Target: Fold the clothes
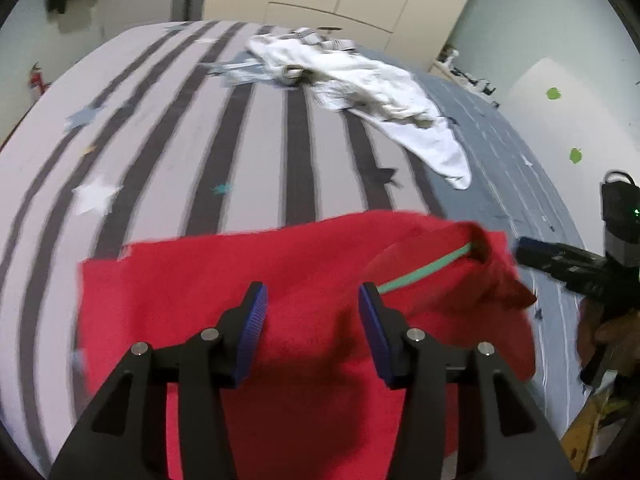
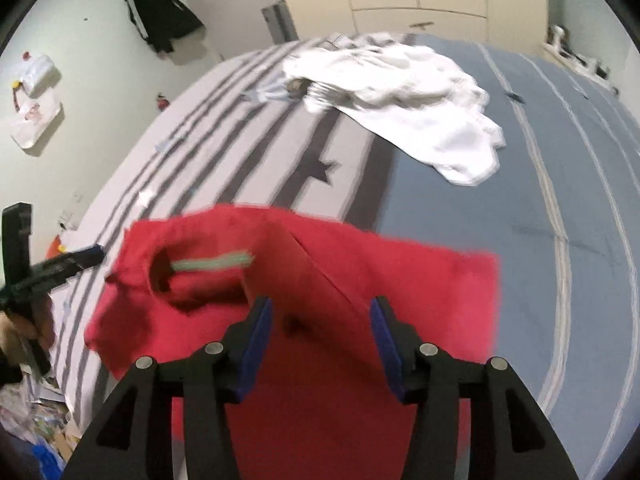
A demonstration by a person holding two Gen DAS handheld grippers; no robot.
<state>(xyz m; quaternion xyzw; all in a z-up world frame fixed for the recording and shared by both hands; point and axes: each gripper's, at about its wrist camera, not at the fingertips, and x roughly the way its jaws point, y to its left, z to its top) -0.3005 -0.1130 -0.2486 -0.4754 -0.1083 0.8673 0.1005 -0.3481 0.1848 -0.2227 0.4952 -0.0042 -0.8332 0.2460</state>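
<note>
Both pairs of jaws stand released, nothing between them: left gripper (image 1: 311, 300) and right gripper (image 2: 321, 314) over one red fleece garment (image 1: 304, 280). One crumpled white garment (image 1: 360, 92) lies farther off on the one striped bed (image 1: 160, 152).

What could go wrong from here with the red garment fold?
1. The neckline of the red garment is bunched, with a green strip showing; pressing on could lock in creases.
2. Both the left claw and the right claw are open, so nothing pins the fabric.
3. The white garment lies loose nearby and could get dragged.
</note>
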